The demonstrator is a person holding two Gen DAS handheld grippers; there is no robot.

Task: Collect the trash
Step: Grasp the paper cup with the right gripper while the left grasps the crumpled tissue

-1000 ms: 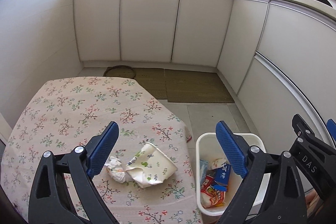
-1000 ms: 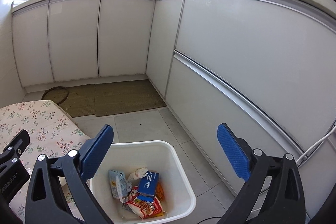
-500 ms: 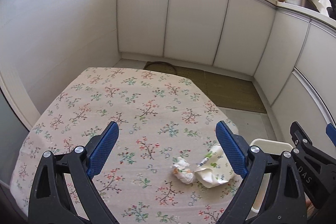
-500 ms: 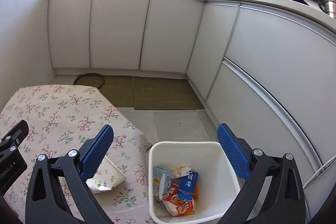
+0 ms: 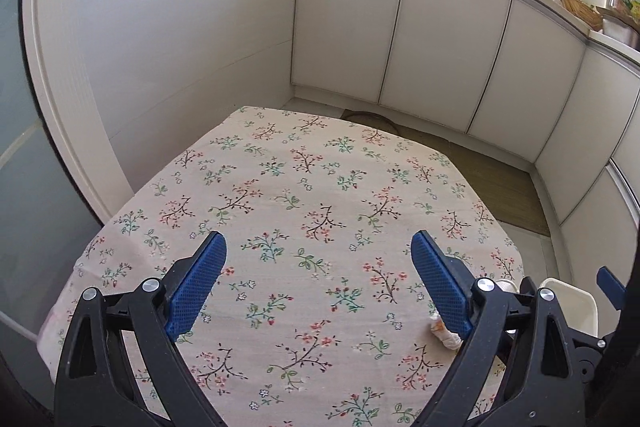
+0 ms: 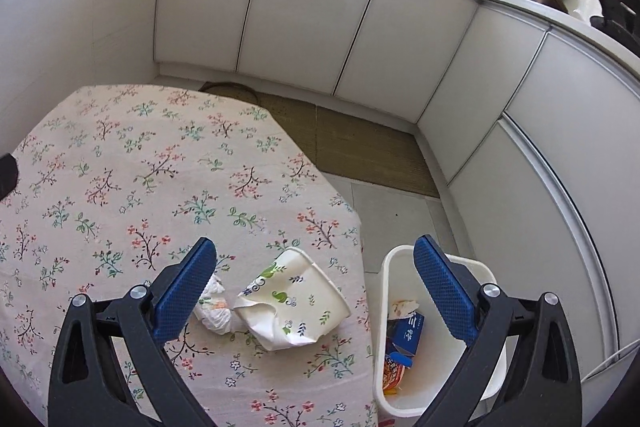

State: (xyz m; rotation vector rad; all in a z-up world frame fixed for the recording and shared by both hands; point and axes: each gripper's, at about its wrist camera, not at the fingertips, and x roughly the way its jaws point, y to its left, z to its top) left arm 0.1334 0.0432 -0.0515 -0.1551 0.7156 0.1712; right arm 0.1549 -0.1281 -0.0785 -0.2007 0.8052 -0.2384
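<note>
Right wrist view: the right gripper (image 6: 316, 291) is held with jaws apart above the crushed paper cup (image 6: 294, 301), lying at 9 o'clock of the white bin (image 6: 386, 267). Its rim should be pinched squarely. The left gripper (image 5: 318, 285) is likewise spread, empty.

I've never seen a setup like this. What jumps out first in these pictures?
A crushed paper cup with a leafy print lies on the flowered tablecloth, touching a crumpled tissue. Framing it are the right gripper's open blue-padded fingers. Beside the table, on the floor, stands a white bin holding wrappers.
</note>
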